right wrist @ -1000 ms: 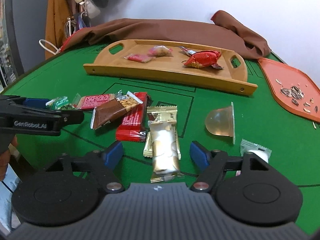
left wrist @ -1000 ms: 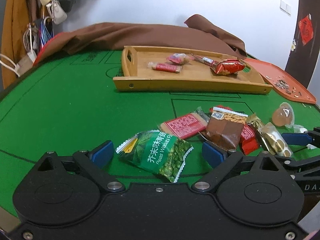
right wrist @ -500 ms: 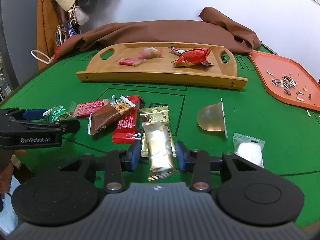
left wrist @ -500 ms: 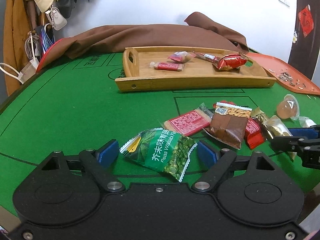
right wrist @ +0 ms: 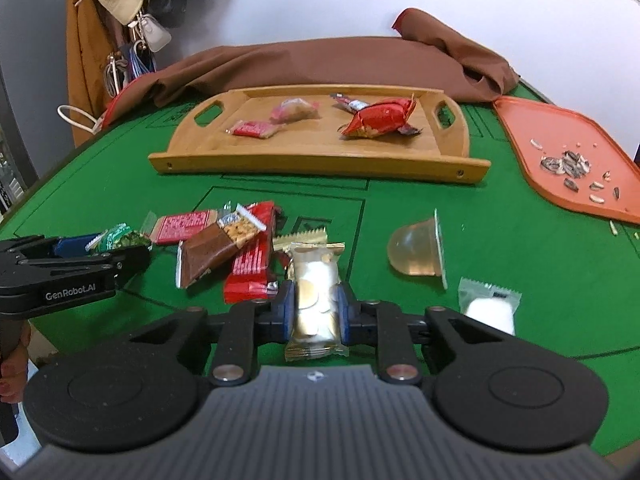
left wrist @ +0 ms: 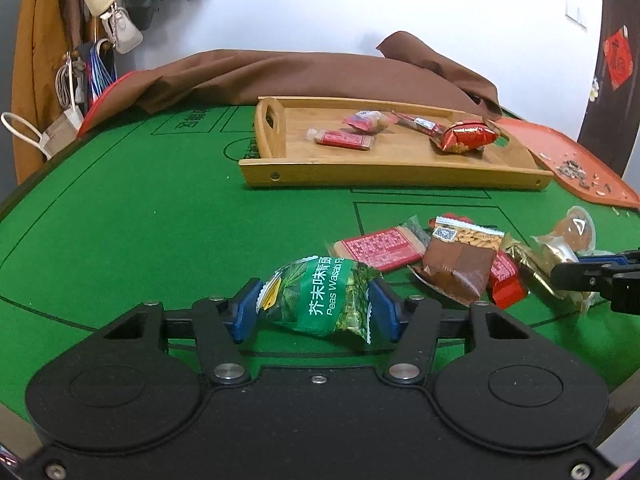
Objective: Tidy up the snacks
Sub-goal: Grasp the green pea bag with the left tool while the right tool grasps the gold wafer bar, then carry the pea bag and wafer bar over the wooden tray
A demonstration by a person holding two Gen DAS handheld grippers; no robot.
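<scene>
Green felt covers a large table (left wrist: pixel 120 216), and everything below is placed relative to the wooden tray (right wrist: pixel 320 160) lying crosswise at its far side. Four wrapped snacks are already held in the tray, among them a red foil packet (right wrist: pixel 380 120). An orange tray (right wrist: pixel 568 152) scattered with seeds is set just right of the wooden tray. Well short of the wooden tray, on the near side, a loose heap of snacks is spread, with a clear jelly cup (right wrist: pixel 416 248) to its right. The left gripper (left wrist: pixel 316 308) is seen pinching a green wasabi-pea packet (left wrist: pixel 320 296) across its width, at the heap's left end. The right gripper (right wrist: pixel 316 308) is clamped on a gold wafer packet (right wrist: pixel 316 292), whose long axis points toward the wooden tray. The tray is judged to lie straight ahead of both tools, the right one roughly centred on it, the left one nearer its left handle (left wrist: pixel 270 120).
</scene>
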